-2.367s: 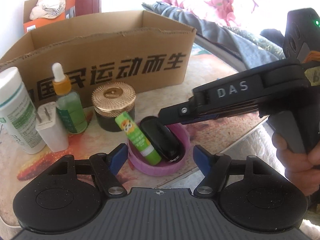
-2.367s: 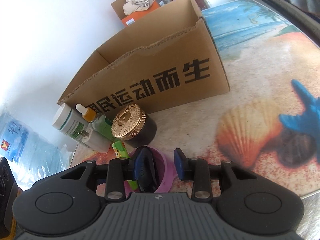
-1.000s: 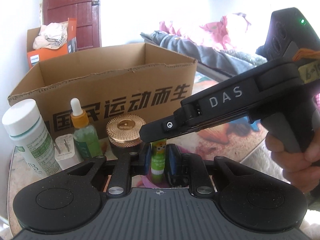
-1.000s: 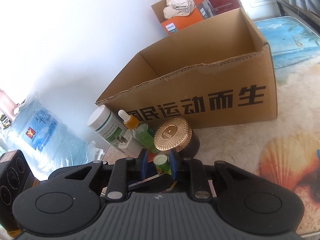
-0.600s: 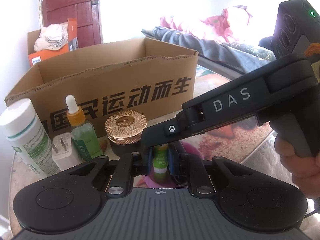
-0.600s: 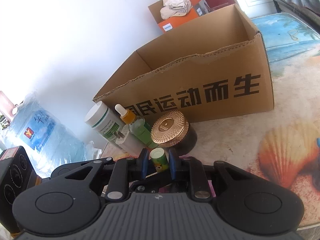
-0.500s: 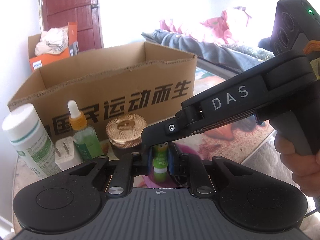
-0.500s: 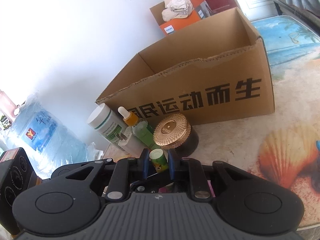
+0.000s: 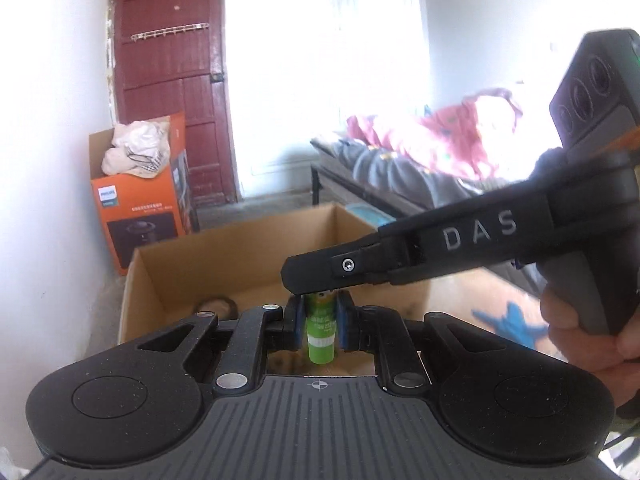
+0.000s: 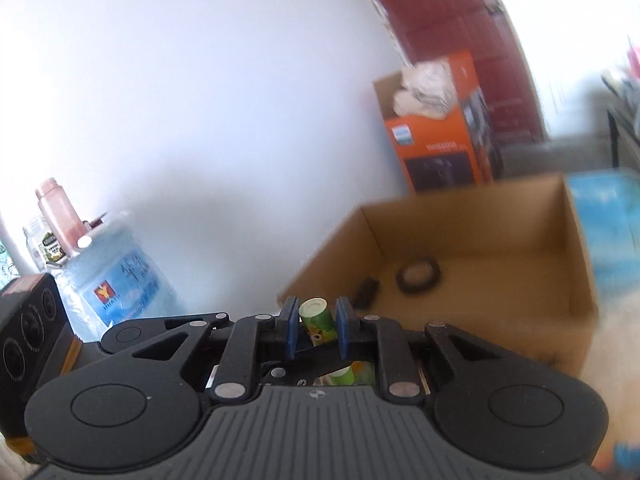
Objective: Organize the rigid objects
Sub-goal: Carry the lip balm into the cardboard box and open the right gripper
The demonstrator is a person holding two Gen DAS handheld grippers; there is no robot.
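1. Green is the tube (image 9: 320, 330) that both tools hold at once: the fingers of your left gripper (image 9: 319, 322) are clamped on its lower half.
2. Between those fingers the tube's long axis stands upright, its cap rising above them and its base hanging under them.
3. Your right gripper (image 10: 316, 326) has its fingers pressed on the upper half of the same tube, near the cap.
4. Beyond the fingertips of both grippers, lower down, lies the open cardboard box (image 10: 582, 276); I judge the tube must go forward and down into it, and one gripper should let go first.
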